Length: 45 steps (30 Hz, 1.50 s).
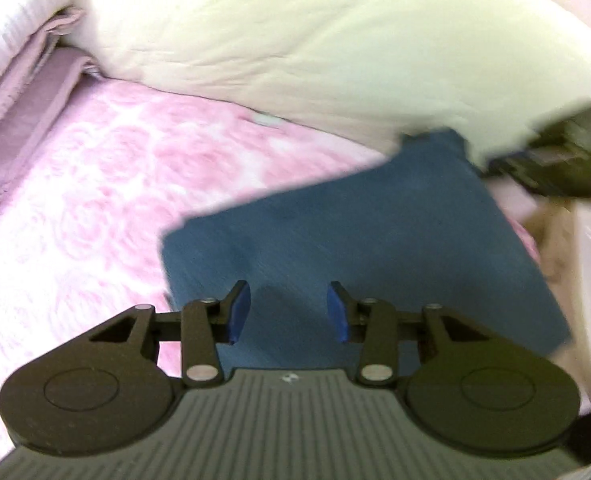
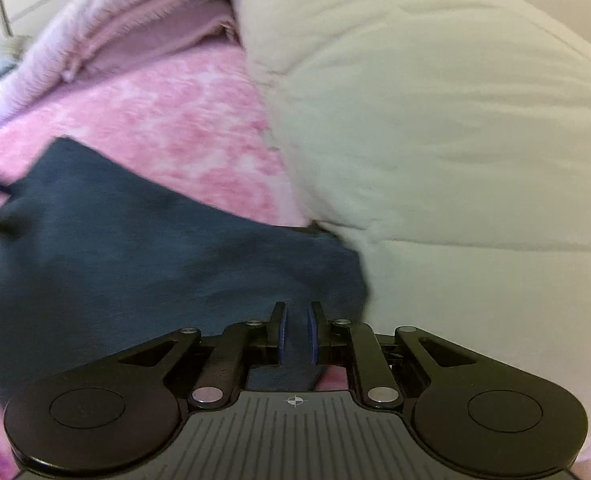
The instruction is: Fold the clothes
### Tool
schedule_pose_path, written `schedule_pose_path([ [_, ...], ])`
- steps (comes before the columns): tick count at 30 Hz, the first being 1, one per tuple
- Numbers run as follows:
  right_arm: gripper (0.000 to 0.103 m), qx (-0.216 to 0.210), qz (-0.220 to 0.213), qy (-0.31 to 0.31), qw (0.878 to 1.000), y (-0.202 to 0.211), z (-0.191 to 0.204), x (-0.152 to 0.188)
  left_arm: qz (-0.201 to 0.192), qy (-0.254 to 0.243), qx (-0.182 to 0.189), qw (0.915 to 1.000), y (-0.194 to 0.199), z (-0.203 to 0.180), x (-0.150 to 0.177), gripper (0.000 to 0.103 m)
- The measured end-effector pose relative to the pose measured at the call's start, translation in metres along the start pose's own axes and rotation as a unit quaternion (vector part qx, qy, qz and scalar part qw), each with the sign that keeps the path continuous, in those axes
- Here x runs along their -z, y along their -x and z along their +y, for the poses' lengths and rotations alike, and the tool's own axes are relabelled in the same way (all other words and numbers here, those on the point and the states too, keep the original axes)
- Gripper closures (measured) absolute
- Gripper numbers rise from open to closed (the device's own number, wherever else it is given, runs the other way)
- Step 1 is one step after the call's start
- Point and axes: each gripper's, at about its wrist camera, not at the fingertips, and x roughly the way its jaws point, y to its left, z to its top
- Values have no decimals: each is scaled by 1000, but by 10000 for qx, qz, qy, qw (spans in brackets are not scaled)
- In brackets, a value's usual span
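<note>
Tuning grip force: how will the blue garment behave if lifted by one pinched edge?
Probably floppy: the blue garment lies flat on the pink bedspread, with soft creases. Likely light, since the right gripper pinches a fold with narrow jaws. Its matte knit looks unlikely to slip. The left gripper is open above it.

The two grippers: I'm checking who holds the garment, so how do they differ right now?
The right gripper has its jaws nearly together, pinching a fold of the blue garment; the left gripper has its jaws apart, the cloth behind them ungripped. Both have blue pads and point down at the garment on the pink bedspread.
</note>
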Motion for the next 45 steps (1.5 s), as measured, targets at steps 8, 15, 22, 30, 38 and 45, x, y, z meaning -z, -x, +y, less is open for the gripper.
schedule_pose_path([
  [8,90,-449,316,279,9981,7,31,26,365,42,6,9993,-31,28,-19,79],
  [15,90,-936,407,383,9940,34,54,53,435,-123,-116,9989,-40,26,-14,79],
  [22,87,-906,360,561,9937,50,59,55,364,-305,-77,9988,-10,21,-8,76],
  [30,87,-1077,637,1009,9870,52,84,84,648,-84,131,9978,37,-7,63,74],
  [38,85,-844,759,859,9898,50,92,81,628,-201,-40,9978,23,-15,73,71],
  [45,54,-158,443,-11,9989,97,112,99,310,-35,-25,9995,64,-16,107,52],
])
